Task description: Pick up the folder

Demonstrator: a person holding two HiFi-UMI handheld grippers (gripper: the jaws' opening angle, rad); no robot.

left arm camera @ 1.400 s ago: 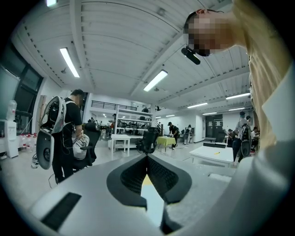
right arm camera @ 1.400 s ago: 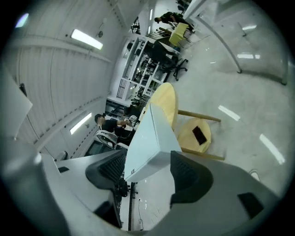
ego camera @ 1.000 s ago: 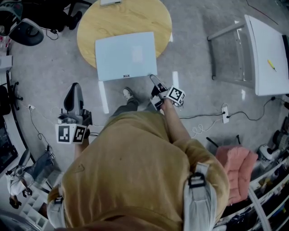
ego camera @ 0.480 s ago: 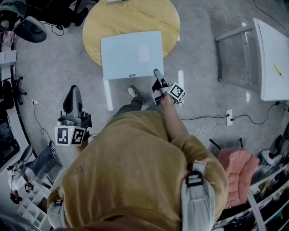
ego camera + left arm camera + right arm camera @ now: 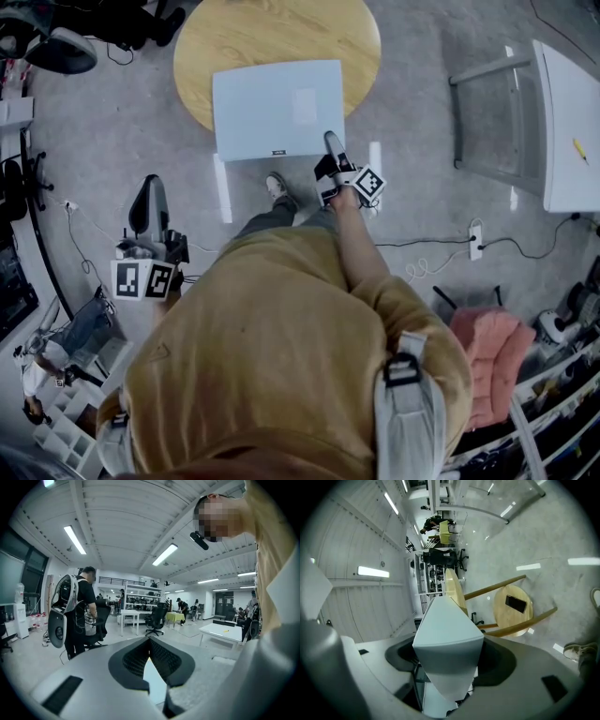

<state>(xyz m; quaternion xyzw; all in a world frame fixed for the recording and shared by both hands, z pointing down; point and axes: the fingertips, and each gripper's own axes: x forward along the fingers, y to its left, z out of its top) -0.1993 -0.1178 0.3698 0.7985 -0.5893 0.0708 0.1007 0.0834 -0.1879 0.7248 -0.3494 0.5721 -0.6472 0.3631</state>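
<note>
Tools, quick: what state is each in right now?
Left tool: closed, empty.
Right tool: closed on a corner of the folder.

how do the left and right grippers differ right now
The right gripper is clamped on the near corner of the pale blue folder; the left gripper has its jaws together on nothing. The right gripper reaches forward to the round wooden table; the left gripper hangs out at the person's left side, well away from the table. Both carry a cube with square markers.
</note>
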